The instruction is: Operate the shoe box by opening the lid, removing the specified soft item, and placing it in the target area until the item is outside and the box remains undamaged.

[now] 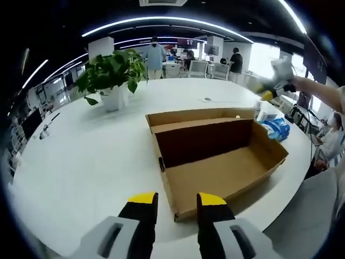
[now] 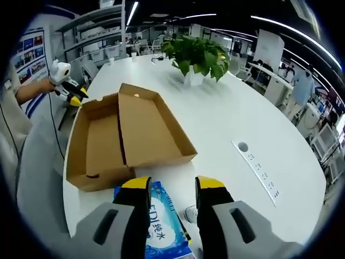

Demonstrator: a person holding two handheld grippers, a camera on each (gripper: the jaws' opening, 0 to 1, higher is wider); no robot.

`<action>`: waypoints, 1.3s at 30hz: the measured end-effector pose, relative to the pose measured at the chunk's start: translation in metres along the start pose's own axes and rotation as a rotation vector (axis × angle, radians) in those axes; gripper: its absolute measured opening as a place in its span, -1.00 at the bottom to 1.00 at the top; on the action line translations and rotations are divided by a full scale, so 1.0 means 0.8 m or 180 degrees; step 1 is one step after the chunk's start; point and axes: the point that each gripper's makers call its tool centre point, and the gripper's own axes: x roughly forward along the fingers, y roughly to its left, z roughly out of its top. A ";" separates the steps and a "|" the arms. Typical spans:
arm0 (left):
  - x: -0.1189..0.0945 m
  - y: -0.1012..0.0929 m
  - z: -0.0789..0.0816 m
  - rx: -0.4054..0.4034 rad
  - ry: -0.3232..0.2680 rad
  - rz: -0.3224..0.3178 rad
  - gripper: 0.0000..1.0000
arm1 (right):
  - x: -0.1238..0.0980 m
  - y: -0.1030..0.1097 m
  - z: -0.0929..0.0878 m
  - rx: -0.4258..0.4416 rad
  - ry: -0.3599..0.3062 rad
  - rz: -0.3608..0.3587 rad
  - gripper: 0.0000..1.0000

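- On a large round white table (image 1: 81,162) in an open office, a brown cardboard shoe box (image 1: 221,172) lay open and bare inside, its lid (image 1: 199,116) folded back flat.
- The left gripper (image 1: 177,208) hovered over the table's near edge, its yellow-tipped jaws apart and holding nothing, just short of the box's corner.
- In the right gripper view, the right gripper (image 2: 171,194) hung with its jaws apart over a blue-and-white soft tissue pack (image 2: 161,226), which lay on the table outside the box (image 2: 124,140), touching or just beside its end wall.
- In the left gripper view the same pack (image 1: 277,128) sat beyond the box's far end, with the right gripper (image 1: 272,81) raised above it.
- A leafy green plant in a white pot (image 1: 113,81) stood well apart from the box.
- A strip of sockets (image 2: 259,164) was set into the tabletop.
- People stood at desks in the background.
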 end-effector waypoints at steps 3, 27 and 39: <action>0.001 0.002 -0.005 -0.0102 0.0039 0.0017 -0.48 | 0.008 -0.002 0.005 0.0090 0.0004 -0.0041 -0.43; 0.019 0.007 -0.019 -0.0307 0.0177 0.0132 -0.87 | 0.089 -0.012 0.009 0.0785 0.0171 -0.0272 -0.48; 0.019 0.008 -0.020 -0.0325 0.0200 0.0157 -0.90 | 0.124 -0.034 -0.006 0.1412 0.0262 -0.0471 -0.61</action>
